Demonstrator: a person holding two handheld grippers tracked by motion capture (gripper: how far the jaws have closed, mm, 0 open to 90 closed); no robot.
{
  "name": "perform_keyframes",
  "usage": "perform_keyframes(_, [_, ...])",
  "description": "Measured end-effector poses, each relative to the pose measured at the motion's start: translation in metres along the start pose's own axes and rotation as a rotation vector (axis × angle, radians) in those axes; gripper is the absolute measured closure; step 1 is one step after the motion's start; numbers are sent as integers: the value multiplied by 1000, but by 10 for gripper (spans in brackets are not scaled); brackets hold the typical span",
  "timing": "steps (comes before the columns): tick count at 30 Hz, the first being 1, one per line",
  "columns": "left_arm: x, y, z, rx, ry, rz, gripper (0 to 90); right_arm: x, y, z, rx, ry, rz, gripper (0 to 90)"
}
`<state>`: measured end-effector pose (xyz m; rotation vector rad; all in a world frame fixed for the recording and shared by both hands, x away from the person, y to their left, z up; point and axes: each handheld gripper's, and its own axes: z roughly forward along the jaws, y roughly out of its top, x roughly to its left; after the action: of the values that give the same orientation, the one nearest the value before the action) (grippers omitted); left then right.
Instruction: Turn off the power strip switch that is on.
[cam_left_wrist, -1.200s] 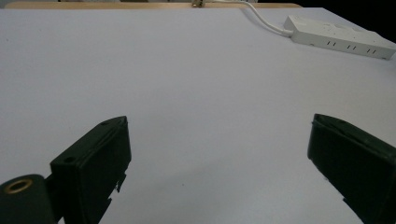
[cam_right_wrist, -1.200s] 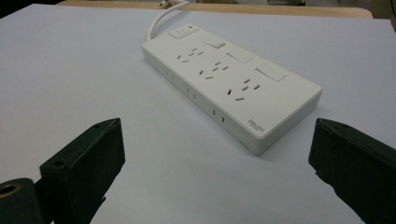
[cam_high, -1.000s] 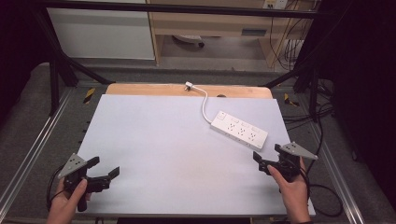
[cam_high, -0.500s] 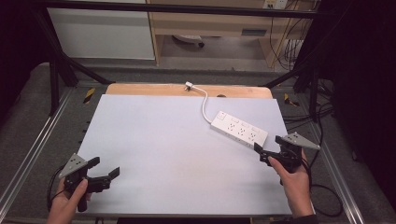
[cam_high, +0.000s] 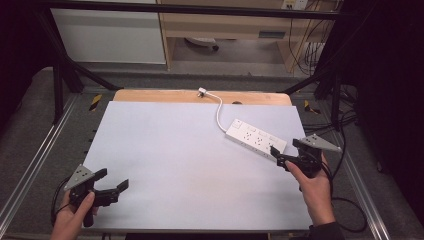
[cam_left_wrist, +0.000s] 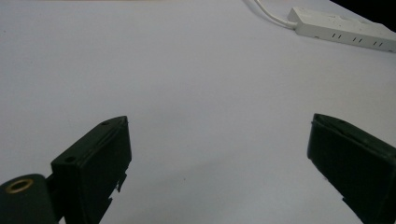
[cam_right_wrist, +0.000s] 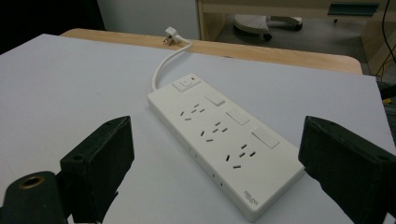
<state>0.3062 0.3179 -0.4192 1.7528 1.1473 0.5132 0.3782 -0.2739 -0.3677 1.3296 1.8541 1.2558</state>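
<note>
A white power strip lies flat at the right of the pale table top. Its white cord curls back to a plug resting on the wooden strip at the far edge. My right gripper is open, just short of the strip's near end. In the right gripper view the strip lies between and ahead of the open jaws, its switch end farther away, and nothing is held. My left gripper stays open over the near left corner. The left gripper view has bare table between the jaws and the strip far off.
A wooden board shows along the table's back edge. Black frame posts and metal rails flank the table. Cables trail off the right side. A white cabinet and wooden shelving stand behind.
My right gripper has moved forward and slightly up the table, closing in on the near end of the power strip. The left gripper has stayed in place.
</note>
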Motion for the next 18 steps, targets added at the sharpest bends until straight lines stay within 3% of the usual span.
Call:
perform_keyframes(5, [0,0,0,1,-1,0,64,-1,8,2,-6,3,-10,176])
perform_keyframes(18, [0,0,1,8,-1,2,64,-6,31,14,-48,-3,-51,595])
